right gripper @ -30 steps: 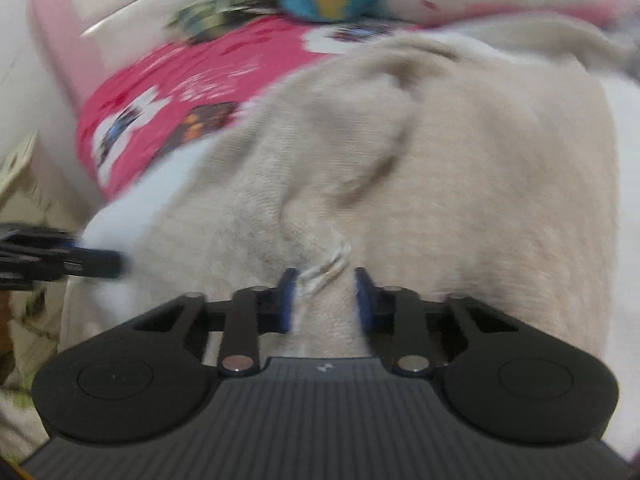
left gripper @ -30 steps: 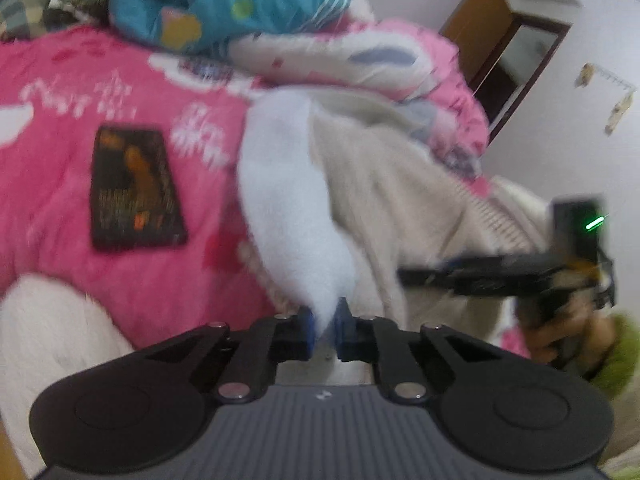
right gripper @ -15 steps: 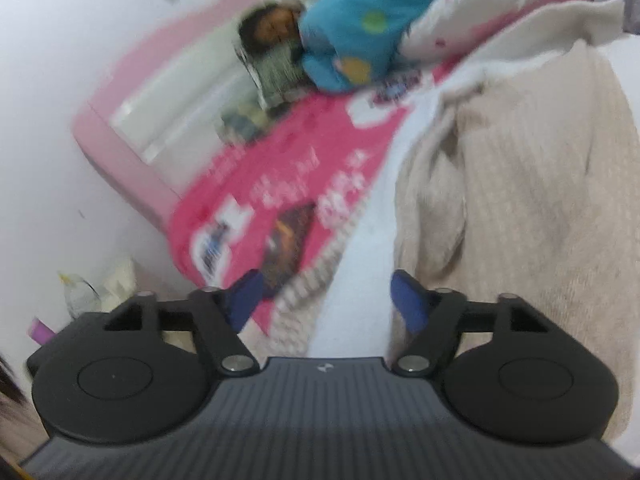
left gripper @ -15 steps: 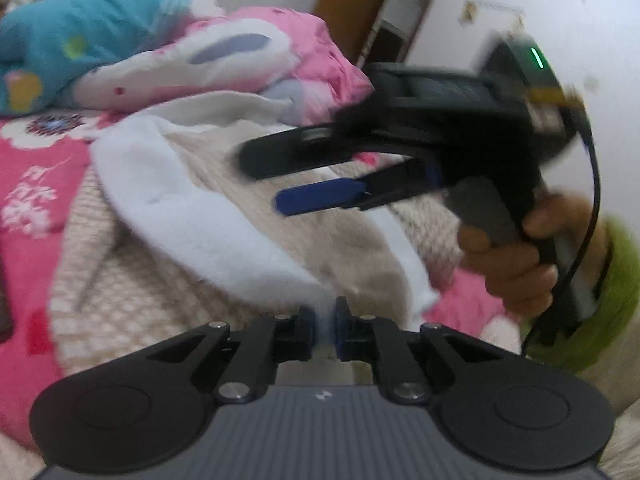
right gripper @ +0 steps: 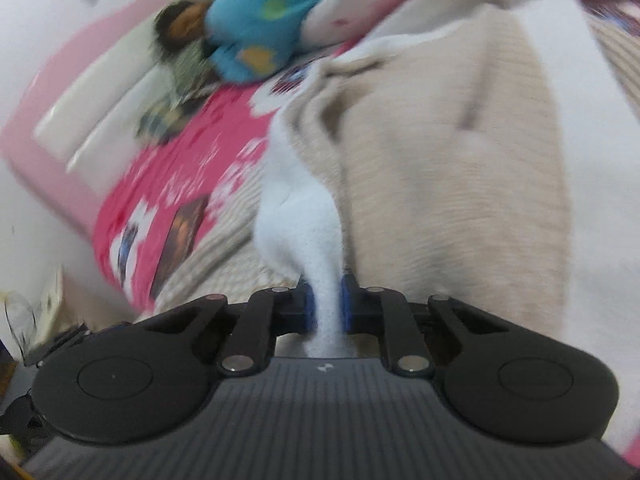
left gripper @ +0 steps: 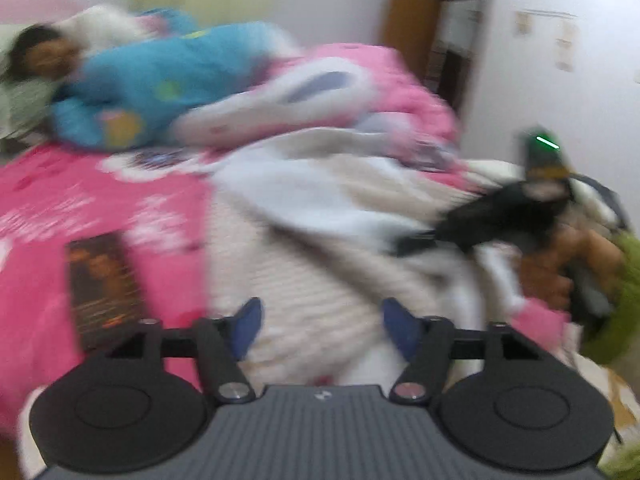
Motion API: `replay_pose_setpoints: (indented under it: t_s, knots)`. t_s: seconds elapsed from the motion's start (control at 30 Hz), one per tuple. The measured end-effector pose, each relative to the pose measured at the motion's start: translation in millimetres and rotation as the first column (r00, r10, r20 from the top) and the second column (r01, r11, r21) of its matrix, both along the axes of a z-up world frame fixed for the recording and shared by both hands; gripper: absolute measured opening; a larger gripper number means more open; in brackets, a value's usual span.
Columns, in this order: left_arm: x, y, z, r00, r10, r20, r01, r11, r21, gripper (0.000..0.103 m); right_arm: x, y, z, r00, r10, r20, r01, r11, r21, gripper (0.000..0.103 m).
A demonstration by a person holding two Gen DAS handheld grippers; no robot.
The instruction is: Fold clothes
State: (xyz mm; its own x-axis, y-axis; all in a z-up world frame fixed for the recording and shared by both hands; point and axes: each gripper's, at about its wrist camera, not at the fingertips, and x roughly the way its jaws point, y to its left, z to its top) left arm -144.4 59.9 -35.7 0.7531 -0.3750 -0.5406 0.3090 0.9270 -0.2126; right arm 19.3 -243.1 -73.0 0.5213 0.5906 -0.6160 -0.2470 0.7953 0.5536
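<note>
A beige knitted garment with white fleece lining (left gripper: pixel 320 248) lies on the pink bed (left gripper: pixel 80 200). My left gripper (left gripper: pixel 322 326) is open and empty just above the garment's near part. My right gripper (right gripper: pixel 326 302) is shut on a fold of the white fleece lining (right gripper: pixel 298 220), with the beige knit (right gripper: pixel 440 160) spread beyond it. In the left wrist view the right gripper (left gripper: pixel 416 242) shows as a dark blurred shape at the right, held by a hand in a green sleeve. Both views are blurred by motion.
A dark flat booklet (left gripper: pixel 104 284) lies on the pink cover left of the garment; it also shows in the right wrist view (right gripper: pixel 180 236). A person in blue (left gripper: pixel 152 92) lies at the bed's head beside a pink-white duvet (left gripper: pixel 320 84). A door (left gripper: pixel 436 40) is at the back right.
My left gripper has let go of the white fleece and opened. My right gripper, open half a second ago, has shut on the white lining. Both cameras have swung.
</note>
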Motion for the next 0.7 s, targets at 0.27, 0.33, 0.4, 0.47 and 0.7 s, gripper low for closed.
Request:
replay_pose_setpoints:
  t_s: [0.27,0.33,0.4,0.47,0.7]
  knots:
    - [50.6,9.9,-36.7,0.955,0.152,-0.254,-0.178,0.98,-0.084,0.028,-1.0,-11.5,-20.8,0.998,-0.058,-0.004,0.058,0.992,0.112,0.011]
    - [50.6,16.9,-24.5,0.959,0.179,-0.22,-0.195,0.98,-0.051,0.018,-1.9,-10.2,-20.0,0.998,-0.061,-0.002,0.061,0.991,0.117,0.011]
    - [51.7,26.7,0.9,0.968,0.215,-0.131,-0.216,0.976,0.007,0.015,-1.3,-11.5,-19.0,0.998,-0.063,-0.007,0.063,0.99,0.122,0.011]
    - [56.4,43.0,32.3,0.968,0.252,-0.003,-0.25,0.962,0.104,0.013,-0.9,-12.4,-16.4,0.998,-0.062,-0.012,0.063,0.99,0.127,0.012]
    - [135.5,134.8,104.7,0.898,0.367,0.242,-0.432,0.836,0.339,0.01,-4.4,-3.9,-1.1,0.998,-0.059,-0.014,0.06,0.982,0.18,0.012]
